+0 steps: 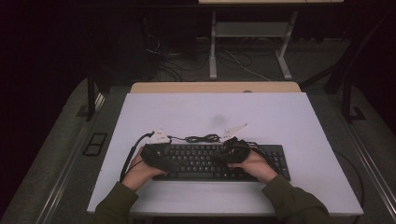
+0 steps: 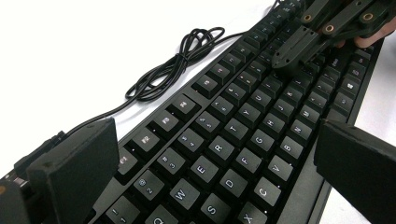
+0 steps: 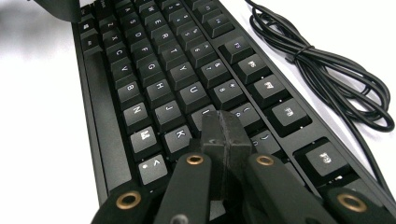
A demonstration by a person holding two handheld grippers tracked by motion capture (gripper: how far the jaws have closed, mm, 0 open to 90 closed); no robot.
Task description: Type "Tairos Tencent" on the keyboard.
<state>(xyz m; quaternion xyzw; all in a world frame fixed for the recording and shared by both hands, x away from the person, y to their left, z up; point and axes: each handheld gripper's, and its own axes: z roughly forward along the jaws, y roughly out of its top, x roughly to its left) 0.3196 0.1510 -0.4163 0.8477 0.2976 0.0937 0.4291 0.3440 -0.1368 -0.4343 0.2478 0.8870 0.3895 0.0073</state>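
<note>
On white rectangular tabletop point(image 1: 280, 116), toward 6 o'clock in high view: flat black plastic computer keyboard point(image 1: 201, 161), long side parallel to near table edge. Thin black keyboard cable point(image 1: 201, 138) bundled in a loose coil, just beyond keyboard's far edge at about 12 o'clock from its middle, lying on bare white surface, tied at its waist.

Left gripper point(image 1: 154, 154), black two-jaw hand-held tool with white plate on top: over keyboard's left end, at 9 o'clock from keyboard centre, held in person's left hand point(image 1: 137, 169). Jaws spread wide in left gripper view, one pad at each lower corner, letter rows Q-W-E and below in the gap between them; nothing pinched. Contact between pads and keys: cannot tell.

Right gripper point(image 1: 232, 151), same black build: over keyboard's right-of-centre section, at about 3 o'clock from centre, held in right hand point(image 1: 254, 163). Jaws pressed together, pads flat against each other with nothing between. In right gripper view point(image 3: 223, 133), closed tip down among keys near J, K and the row above; appears to rest on or just above a keycap, exact contact unclear. Same closed tip seen in left gripper view point(image 2: 292, 58) at 1 o'clock, over the keys.

Olive-green sleeves point(image 1: 299, 203) entering from 6 o'clock.
</note>
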